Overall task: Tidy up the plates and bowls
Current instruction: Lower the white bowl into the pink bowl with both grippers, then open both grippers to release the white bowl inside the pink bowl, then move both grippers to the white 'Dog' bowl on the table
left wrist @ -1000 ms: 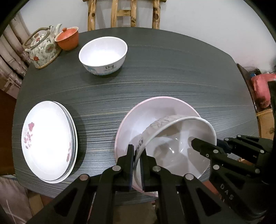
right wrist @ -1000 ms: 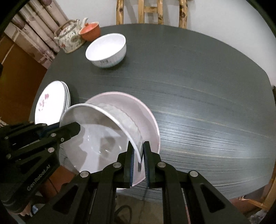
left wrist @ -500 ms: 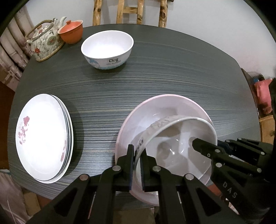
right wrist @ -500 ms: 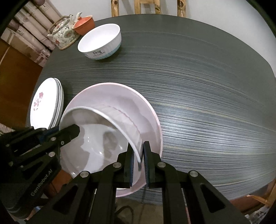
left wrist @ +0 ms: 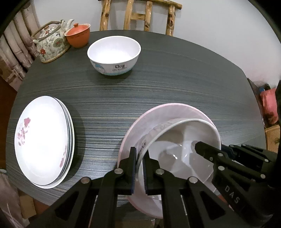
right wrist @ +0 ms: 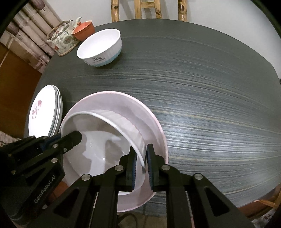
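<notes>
At far left on the dark striped desk (left wrist: 175,84) lies a stack of white plates (left wrist: 43,140) with a red flower print, flat and well apart from the other dishes. Behind it, at the desk's far left edge, a floral teapot (left wrist: 51,43) stands just beside an orange lidded cup (left wrist: 78,36). Nearer the middle, a white bowl (left wrist: 114,54) with a blue band and printed lettering sits upright and alone. At the near edge rests a wide pink bowl (left wrist: 177,110), and inside it a white ribbed bowl (left wrist: 184,149), tilted against the pink wall. The left hand-held gripper (left wrist: 139,168) is closed on the white ribbed bowl's left rim, one finger outside and one inside the wall. The right hand-held gripper (right wrist: 141,161) straddles the opposite rim, which passes between its pads; its jaws stand nearly closed, though the right wrist view shows a thin gap beside the rim, so a firm pinch cannot be told. Beyond the desk, a wooden chair back (left wrist: 138,15) stands against the pale wall.
</notes>
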`<state>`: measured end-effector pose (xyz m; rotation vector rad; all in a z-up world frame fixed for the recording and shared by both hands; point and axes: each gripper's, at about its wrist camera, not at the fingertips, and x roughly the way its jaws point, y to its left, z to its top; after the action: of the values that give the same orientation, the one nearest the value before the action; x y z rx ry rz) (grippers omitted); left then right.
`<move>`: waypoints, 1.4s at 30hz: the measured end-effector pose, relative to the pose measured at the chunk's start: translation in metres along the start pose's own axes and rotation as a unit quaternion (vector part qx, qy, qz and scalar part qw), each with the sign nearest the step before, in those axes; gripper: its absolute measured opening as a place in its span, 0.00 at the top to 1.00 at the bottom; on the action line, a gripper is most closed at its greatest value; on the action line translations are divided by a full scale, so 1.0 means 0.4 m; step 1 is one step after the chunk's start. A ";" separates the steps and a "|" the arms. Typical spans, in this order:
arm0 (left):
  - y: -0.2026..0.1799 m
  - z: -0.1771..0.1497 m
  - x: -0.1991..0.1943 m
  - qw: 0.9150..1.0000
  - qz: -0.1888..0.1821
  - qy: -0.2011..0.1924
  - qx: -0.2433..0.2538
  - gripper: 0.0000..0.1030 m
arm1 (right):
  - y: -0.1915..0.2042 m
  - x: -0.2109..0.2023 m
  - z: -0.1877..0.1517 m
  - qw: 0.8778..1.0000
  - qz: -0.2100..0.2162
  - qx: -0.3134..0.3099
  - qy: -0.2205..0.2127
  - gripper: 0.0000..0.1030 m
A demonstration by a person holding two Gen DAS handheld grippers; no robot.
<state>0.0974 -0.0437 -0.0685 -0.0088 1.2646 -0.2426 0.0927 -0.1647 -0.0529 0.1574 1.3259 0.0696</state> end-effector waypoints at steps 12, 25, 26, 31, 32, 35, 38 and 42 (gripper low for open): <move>0.008 0.005 -0.028 1.000 -0.009 -0.022 -0.005 0.86 | 0.005 -0.004 -0.001 1.000 0.018 0.004 -0.016 0.75; 0.041 0.020 -0.107 0.998 -0.024 -0.052 -0.026 0.83 | 0.009 -0.082 0.014 0.998 0.031 0.006 -0.055 0.65; 0.045 0.022 -0.114 0.998 -0.025 -0.054 -0.028 0.83 | 0.009 -0.085 0.014 0.998 0.031 0.006 -0.058 0.65; 0.060 0.029 -0.143 0.997 -0.028 -0.067 -0.034 0.83 | 0.007 -0.103 0.017 0.997 0.035 0.008 -0.068 0.65; 0.065 0.031 -0.147 0.997 -0.027 -0.069 -0.035 0.83 | 0.008 -0.106 0.017 0.997 0.034 0.008 -0.071 0.65; 0.081 0.038 -0.146 0.996 -0.021 -0.074 -0.043 0.83 | 0.010 -0.114 0.023 0.997 0.034 0.005 -0.075 0.65; 0.103 0.043 -0.139 0.996 -0.017 -0.072 -0.051 0.83 | 0.010 -0.118 0.029 0.996 0.032 0.005 -0.079 0.65; 0.130 0.051 -0.123 0.995 -0.015 -0.068 -0.065 0.83 | 0.004 -0.113 0.041 0.996 0.036 0.008 -0.079 0.65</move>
<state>0.1121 0.0134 -0.0232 -0.1539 1.1442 -0.1823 0.0975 -0.1707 -0.0055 0.2193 1.1626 0.1049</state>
